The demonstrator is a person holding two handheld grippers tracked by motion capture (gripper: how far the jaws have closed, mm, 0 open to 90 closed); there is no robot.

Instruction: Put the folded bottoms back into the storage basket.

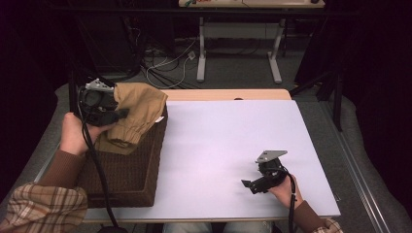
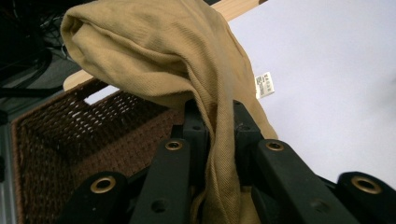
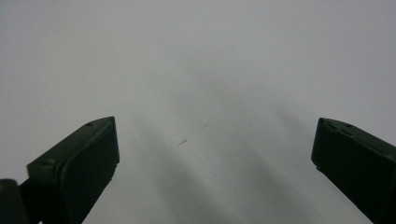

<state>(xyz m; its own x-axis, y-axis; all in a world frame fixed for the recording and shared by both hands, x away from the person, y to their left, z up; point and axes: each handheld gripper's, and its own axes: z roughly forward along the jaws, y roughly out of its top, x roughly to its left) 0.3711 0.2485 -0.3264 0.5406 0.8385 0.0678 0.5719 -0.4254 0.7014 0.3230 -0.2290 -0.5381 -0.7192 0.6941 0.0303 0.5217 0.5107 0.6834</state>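
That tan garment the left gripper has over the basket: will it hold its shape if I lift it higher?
Probably not. The tan garment droops in folds either side of the left gripper, so it looks floppy. Likely light, since a narrow pinch carries it. Its trailing end may drag on the wicker basket.

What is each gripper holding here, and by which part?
The left gripper pinches a bunched fold of the tan cloth garment above the brown wicker basket. The right gripper holds nothing.

basket [image 2: 70, 140] floor hidden; label [image 2: 264, 85] unreadable
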